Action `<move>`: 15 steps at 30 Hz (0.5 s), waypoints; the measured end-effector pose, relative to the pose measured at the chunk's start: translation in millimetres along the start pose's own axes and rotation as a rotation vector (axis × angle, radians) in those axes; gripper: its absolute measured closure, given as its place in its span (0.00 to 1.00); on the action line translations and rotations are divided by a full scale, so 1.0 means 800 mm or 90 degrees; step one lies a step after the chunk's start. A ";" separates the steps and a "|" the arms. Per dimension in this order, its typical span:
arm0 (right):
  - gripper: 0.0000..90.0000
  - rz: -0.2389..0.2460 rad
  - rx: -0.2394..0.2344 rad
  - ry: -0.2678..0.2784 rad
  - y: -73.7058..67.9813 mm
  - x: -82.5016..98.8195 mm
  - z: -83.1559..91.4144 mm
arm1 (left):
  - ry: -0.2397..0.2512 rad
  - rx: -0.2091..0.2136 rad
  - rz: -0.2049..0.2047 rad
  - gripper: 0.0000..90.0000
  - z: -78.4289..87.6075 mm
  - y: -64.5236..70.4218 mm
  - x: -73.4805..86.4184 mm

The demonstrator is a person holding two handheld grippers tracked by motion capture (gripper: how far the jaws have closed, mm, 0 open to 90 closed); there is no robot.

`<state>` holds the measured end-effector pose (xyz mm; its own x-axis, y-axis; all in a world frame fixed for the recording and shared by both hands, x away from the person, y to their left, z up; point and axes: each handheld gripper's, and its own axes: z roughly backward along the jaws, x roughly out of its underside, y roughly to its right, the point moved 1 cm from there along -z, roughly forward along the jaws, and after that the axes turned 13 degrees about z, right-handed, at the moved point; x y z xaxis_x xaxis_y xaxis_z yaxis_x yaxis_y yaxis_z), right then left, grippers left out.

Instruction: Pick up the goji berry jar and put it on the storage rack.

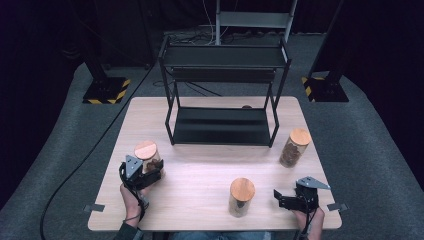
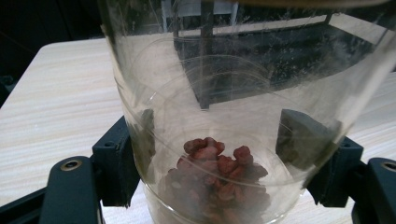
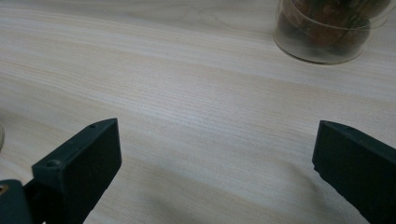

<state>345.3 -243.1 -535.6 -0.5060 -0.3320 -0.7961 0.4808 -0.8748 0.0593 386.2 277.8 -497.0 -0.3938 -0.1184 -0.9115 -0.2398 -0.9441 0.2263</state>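
Table (image 1: pixel 200 180), pale wood, set on grey carpet.

Black metal rack (image 1: pixel 223 95), two shelves, stands at the middle of the far edge. Both shelves bare. Likely the place the jars are bound for, judging by how it faces the person.

Three glass jars with wooden lids, all upright, well apart from one another. One near the right edge (image 1: pixel 295 148), just off the rack's right foot, filled high with brown pieces. One near the middle of the near edge (image 1: pixel 241 197), little inside it. One toward the left edge (image 1: pixel 148 157), the jar in hand.

Left tongs (image 1: pixel 152 172) pinch that left jar low on its wall; in the left gripper view the black pads (image 2: pixel 140 154) press the glass on both sides, just above the heap of reddish dried pieces (image 2: pixel 217 179) at the bottom. A low hold probably keeps the tall jar from tipping when lifted. Cannot tell whether the base sits on the table or has cleared it.

Right tongs (image 1: pixel 281 197) rest near the near right corner, spread wide, nothing between them, pointing toward the middle jar. Right gripper view has bare wood between the jaws and the base of a jar (image 3: pixel 327 32) beyond. Looks parked, waiting its turn.
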 end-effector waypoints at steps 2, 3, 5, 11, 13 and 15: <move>0.01 0.000 0.000 -0.002 0.000 0.000 0.000 | 0.000 0.001 -0.001 0.27 0.000 0.000 -0.001; 0.01 0.000 0.000 -0.002 0.000 0.000 -0.001 | 0.000 0.003 0.001 0.27 0.000 0.001 -0.001; 0.00 0.001 -0.002 -0.004 0.000 0.000 -0.001 | -0.001 0.007 -0.005 0.27 0.000 0.003 -0.004; 0.00 0.001 -0.001 -0.002 0.000 0.000 0.000 | -0.003 0.013 -0.013 0.27 -0.001 0.007 -0.008; 0.00 0.002 -0.001 -0.002 0.000 0.000 0.000 | -0.002 0.016 -0.010 0.27 -0.002 0.008 -0.009; 0.00 0.001 -0.002 -0.004 0.000 0.000 -0.001 | -0.002 0.020 -0.012 0.27 -0.003 0.010 -0.011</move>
<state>345.7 -242.7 -535.9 -0.5096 -0.3357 -0.7922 0.4843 -0.8729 0.0584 389.7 270.2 -488.0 -0.3926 -0.1002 -0.9142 -0.2745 -0.9360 0.2204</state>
